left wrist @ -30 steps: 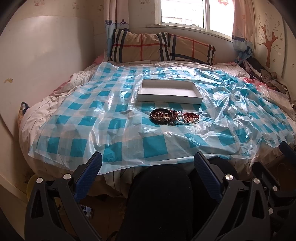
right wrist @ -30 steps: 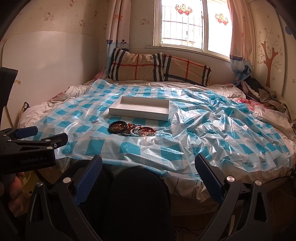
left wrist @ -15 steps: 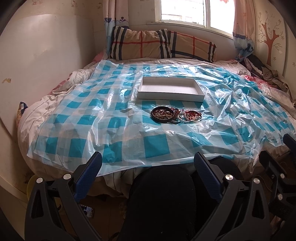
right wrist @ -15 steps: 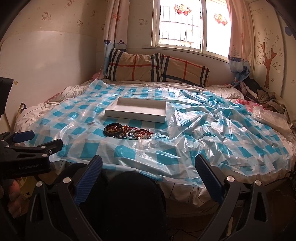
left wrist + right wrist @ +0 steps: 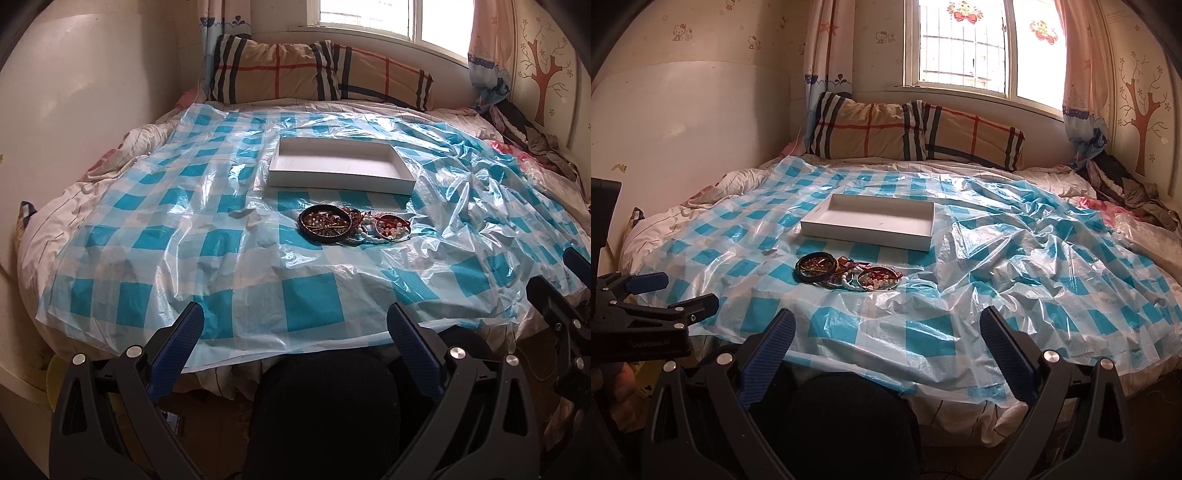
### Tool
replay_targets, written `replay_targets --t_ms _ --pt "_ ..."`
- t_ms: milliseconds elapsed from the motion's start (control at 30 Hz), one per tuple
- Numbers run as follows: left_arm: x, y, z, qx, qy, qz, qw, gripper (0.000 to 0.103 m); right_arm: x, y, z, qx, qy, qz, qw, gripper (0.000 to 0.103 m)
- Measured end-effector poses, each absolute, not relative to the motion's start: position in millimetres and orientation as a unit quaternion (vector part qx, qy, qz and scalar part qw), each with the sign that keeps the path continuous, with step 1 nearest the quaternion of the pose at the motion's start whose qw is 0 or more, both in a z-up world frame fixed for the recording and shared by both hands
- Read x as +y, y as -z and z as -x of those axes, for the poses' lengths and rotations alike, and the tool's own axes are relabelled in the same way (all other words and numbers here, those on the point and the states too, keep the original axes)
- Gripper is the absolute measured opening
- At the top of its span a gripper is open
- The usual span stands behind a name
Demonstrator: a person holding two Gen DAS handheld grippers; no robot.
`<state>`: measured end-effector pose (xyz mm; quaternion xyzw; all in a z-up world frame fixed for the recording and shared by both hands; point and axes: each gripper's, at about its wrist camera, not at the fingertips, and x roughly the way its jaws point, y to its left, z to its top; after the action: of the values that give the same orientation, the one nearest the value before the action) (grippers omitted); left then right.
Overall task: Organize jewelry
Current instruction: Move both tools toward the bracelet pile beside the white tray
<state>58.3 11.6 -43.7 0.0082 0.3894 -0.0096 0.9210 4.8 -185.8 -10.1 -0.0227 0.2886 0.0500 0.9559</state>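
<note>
The jewelry pile point(image 5: 352, 224), bangles and beads heaped mid-bed on the checked plastic sheet point(image 5: 184, 236), lies just at 6 o'clock of the empty white box point(image 5: 341, 166). Nothing is picked yet: the left gripper point(image 5: 295, 325) and right gripper point(image 5: 886, 325) both stand wide apart and empty, so next comes a reach toward 12 o'clock. Only the right view shows the left tool from outside, at 9 o'clock.
</note>
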Motion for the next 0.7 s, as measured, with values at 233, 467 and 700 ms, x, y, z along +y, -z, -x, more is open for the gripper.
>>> replay_targets --t_ms 233,467,700 --pt "6.0 47.9 -93.7 0.396 0.025 -0.013 0.918 0.095 -183.5 16.0 -38.8 0.302 -0.068 0.034 0.950 0.096" --pt "-9.1 61.1 -137.6 0.402 0.043 -0.038 0.914 0.095 -184.2 28.9 -75.2 0.321 -0.080 0.036 0.943 0.096" --pt "-22.9 86.4 -197.9 0.421 0.070 -0.043 0.903 0.095 -198.2 45.3 -107.1 0.341 -0.072 0.008 0.937 0.096"
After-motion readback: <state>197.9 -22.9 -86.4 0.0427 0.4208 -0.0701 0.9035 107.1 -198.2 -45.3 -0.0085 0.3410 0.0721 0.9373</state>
